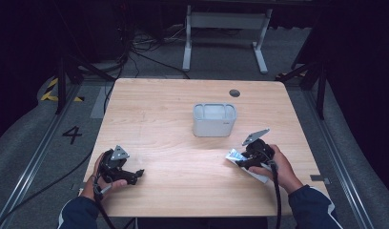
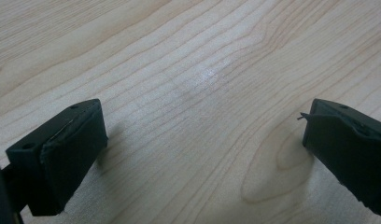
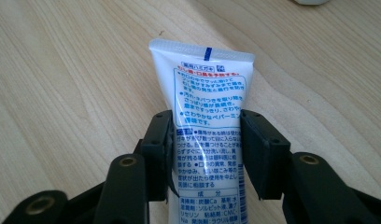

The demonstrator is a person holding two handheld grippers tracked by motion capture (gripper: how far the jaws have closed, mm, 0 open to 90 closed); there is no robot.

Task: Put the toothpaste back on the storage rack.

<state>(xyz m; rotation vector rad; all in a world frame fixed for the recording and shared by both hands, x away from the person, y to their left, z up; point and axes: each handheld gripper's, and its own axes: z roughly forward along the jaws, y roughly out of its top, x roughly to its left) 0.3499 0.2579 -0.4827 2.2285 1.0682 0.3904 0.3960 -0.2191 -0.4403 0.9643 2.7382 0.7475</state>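
Both grippers are showing black bodies — the left gripper [image 1: 120, 168] and right gripper [image 1: 253, 153] each carrying a grey three-cornered plate. Brass-ringed screw holes are glinting on the right one's arms — black cables trailing toward dark blue sleeves [image 1: 312, 206] with white trim.

The tube [image 3: 207, 126] is showing white, with blue print, a short blue stripe at its crimped end and a line of red characters near the top of the label. The table [image 1: 183, 181] is showing pale wood with wavy brown grain, and the container [image 1: 214, 119] standing far of centre is looking light grey. Both the left gripper [image 1: 135, 175] and the right gripper [image 1: 242, 160] are showing black, each with a grey plate on top.
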